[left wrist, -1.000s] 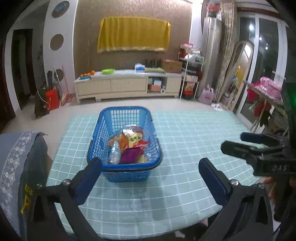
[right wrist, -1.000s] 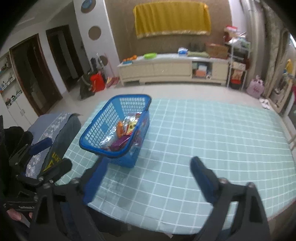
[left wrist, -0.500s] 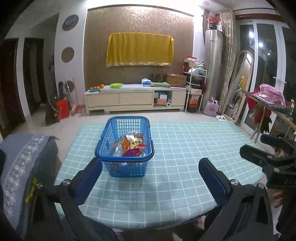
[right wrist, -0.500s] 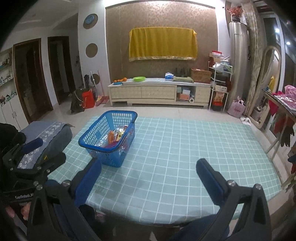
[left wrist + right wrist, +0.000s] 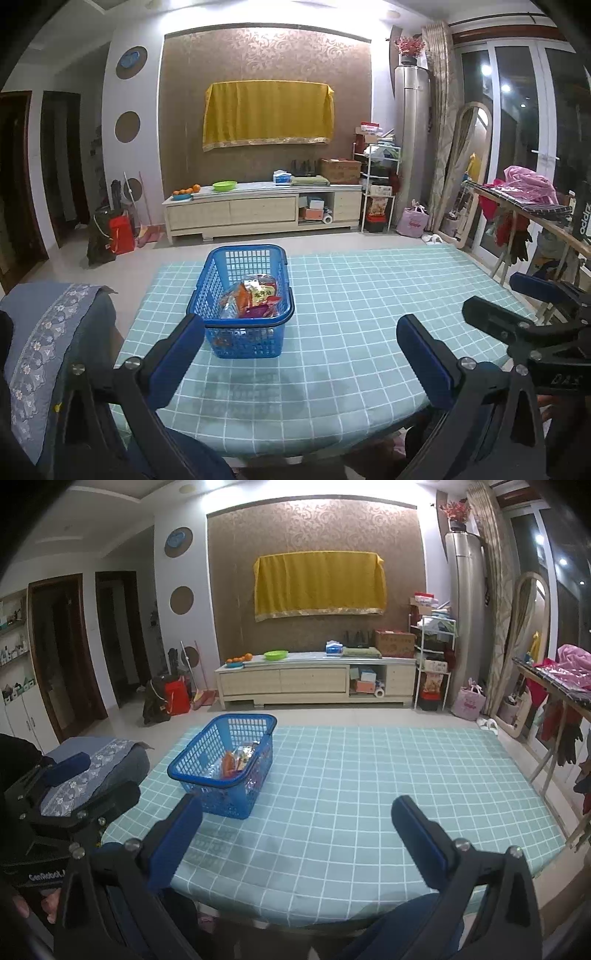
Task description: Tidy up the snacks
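Observation:
A blue plastic basket stands on the left part of a table with a teal checked cloth. Several snack packets lie inside it, orange, yellow and purple. My left gripper is open with nothing between its fingers, held back over the table's near edge, in front of the basket. My right gripper is open too and holds nothing, level with the near edge and to the right of the basket. Each gripper shows at the side of the other's view.
A chair draped with a grey flowered cloth stands at the table's left. Behind the table are a low TV cabinet, a yellow cloth on the wall, shelves, and a clothes rack at the right.
Both grippers have drawn back from the basket and tilted upward, so the basket looks smaller and more of the room shows. Both remain open. The basket has not moved.

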